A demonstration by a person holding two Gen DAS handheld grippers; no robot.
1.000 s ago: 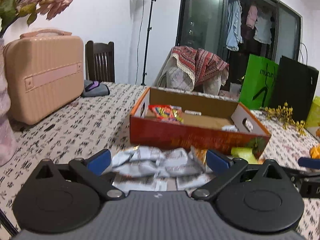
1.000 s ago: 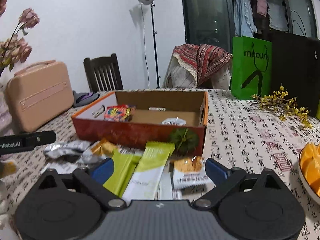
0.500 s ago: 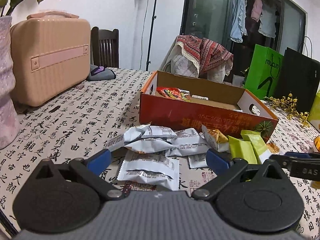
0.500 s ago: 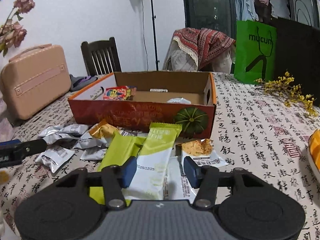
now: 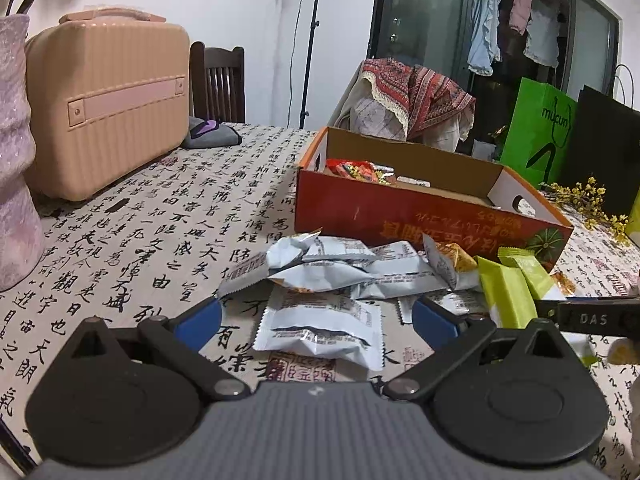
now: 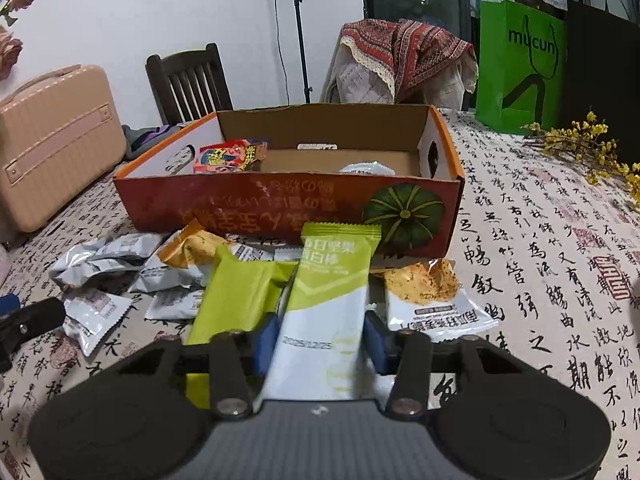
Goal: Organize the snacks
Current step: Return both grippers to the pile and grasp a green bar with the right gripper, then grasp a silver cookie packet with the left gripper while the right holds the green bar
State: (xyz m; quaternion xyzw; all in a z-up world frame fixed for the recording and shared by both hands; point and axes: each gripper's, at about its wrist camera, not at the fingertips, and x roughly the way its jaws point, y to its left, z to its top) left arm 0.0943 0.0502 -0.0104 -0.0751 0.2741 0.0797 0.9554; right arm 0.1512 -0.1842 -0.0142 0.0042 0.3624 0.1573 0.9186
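An orange cardboard box stands open on the table, with a red packet and a silver one inside. In front of it lie silver packets, orange-topped packets and green bars. My right gripper is closing on a green and white snack bar, its blue pads against both long edges. A second green bar lies just to its left. My left gripper is open, low over a flat silver packet that lies between its fingers, untouched.
A pink hard case and a pale vase stand at the left. A green bag, a black bag and yellow flower sprigs are at the far right. Chairs stand behind the table. The calligraphy tablecloth is bare left of the packets.
My right gripper's jaws went from wide apart to closed against the green and white bar while it moved in lower. My left gripper sank toward the silver packets and stayed open.
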